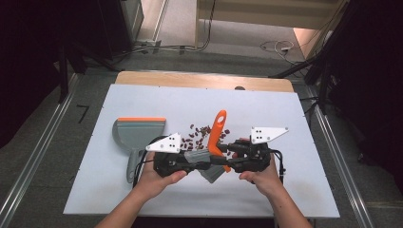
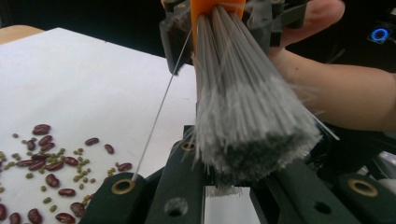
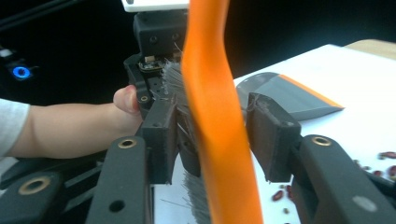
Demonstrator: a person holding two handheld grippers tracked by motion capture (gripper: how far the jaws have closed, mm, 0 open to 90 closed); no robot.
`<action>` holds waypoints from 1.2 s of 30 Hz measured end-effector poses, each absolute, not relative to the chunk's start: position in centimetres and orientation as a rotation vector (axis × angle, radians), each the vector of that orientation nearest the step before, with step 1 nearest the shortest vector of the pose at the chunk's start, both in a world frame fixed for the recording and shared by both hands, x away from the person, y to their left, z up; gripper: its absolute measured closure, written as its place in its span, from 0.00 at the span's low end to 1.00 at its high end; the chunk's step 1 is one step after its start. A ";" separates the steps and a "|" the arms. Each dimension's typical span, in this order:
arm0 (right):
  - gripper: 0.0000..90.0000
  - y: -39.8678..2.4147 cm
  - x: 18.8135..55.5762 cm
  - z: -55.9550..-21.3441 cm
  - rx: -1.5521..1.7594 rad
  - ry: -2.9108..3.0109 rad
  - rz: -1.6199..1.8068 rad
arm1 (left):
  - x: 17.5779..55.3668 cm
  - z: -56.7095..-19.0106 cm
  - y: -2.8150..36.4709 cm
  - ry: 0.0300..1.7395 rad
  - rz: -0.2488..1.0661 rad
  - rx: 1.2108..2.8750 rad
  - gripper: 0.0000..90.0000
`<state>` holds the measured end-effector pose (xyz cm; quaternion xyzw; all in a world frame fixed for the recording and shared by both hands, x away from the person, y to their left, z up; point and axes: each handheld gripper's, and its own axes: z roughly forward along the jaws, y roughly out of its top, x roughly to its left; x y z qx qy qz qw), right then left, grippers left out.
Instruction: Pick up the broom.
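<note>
A brush with an orange handle (image 1: 219, 127) and grey bristles (image 2: 252, 121) is held up over the white board between both grippers. My left gripper (image 1: 207, 160) comes in from the left and is shut on the bristle end (image 1: 212, 174); in the left gripper view (image 2: 233, 163) the bristles fill the gap between its jaws. My right gripper (image 1: 226, 153) comes in from the right, and its pads sit tight on both sides of the orange handle (image 3: 212, 116). Red and small green beans (image 1: 199, 135) lie scattered beneath. A grey dustpan (image 1: 138, 133) with an orange lip lies flat to the left.
The white board (image 1: 285, 190) covers the wooden table top; its far edge (image 1: 204, 80) shows bare wood. Beans (image 2: 51, 163) spread beside the left gripper. Black stands and cables ring the table on the floor.
</note>
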<state>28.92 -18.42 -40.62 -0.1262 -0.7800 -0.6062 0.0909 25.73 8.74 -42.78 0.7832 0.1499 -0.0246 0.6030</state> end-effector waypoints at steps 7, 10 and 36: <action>0.71 -18.4 28.9 -40.8 -0.327 -2.269 -1.787 | 25.8 -42.8 8.8 0.298 -0.116 1.808 0.96; 0.72 -18.4 28.9 -40.8 -0.323 -2.259 -1.770 | 25.8 -42.9 8.8 0.291 -0.131 1.810 0.96; 0.77 -21.2 29.6 -39.5 -0.856 -2.437 -1.783 | 25.2 -42.9 12.2 0.537 0.096 1.771 0.00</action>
